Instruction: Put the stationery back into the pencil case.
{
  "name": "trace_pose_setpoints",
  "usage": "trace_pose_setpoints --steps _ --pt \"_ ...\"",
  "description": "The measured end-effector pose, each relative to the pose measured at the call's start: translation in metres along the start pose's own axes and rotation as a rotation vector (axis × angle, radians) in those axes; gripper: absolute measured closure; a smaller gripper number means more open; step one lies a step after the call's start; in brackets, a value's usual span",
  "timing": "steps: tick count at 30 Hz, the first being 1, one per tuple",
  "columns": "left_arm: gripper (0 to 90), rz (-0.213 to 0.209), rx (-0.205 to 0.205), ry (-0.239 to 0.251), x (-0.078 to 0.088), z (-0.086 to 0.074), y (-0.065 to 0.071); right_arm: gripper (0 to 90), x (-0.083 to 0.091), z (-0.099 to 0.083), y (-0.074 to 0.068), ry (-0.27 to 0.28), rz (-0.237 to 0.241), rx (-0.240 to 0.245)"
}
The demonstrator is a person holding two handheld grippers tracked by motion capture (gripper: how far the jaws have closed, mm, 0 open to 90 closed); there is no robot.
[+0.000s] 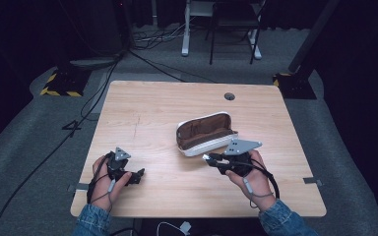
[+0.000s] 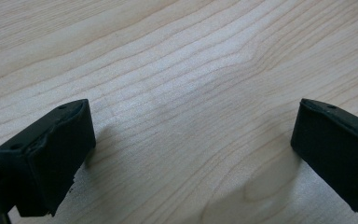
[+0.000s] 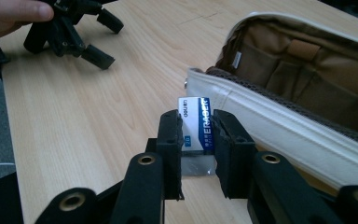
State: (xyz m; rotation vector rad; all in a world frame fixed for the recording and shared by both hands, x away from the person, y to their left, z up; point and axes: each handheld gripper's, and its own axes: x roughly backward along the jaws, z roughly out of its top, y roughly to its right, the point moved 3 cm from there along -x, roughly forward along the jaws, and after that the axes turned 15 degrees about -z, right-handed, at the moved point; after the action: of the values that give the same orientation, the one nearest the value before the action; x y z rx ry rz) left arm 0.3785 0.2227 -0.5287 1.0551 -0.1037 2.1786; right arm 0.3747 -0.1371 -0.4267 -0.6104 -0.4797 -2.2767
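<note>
eraser (image 3: 196, 127) between right gripper (image 3: 197, 140) pads

The high view looks forward and down over the whole bench (image 1: 142, 113), while both gripper views sit close above it, perhaps nearly skimming its surface.

A grey carpet floor (image 1: 24, 147) surrounds the wooden surface (image 1: 142, 113); black cables (image 1: 142, 37) trail toward a dark chair (image 1: 234, 24) behind

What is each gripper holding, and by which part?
The right gripper clamps an eraser by its two flat sides, lower half. The left gripper holds nothing.
</note>
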Motion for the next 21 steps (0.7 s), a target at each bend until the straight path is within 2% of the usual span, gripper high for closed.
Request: trace_pose_setpoints --steps 9,21 --pt "0.1 0.000 0.000 0.000 0.000 0.000 0.000 73.6 -0.002 0.014 0.014 -0.006 -0.032 0.006" --pt "0.1 0.000 0.000 0.000 0.000 0.000 0.000 73.6 -0.017 0.032 0.035 -0.024 -0.074 -0.014"
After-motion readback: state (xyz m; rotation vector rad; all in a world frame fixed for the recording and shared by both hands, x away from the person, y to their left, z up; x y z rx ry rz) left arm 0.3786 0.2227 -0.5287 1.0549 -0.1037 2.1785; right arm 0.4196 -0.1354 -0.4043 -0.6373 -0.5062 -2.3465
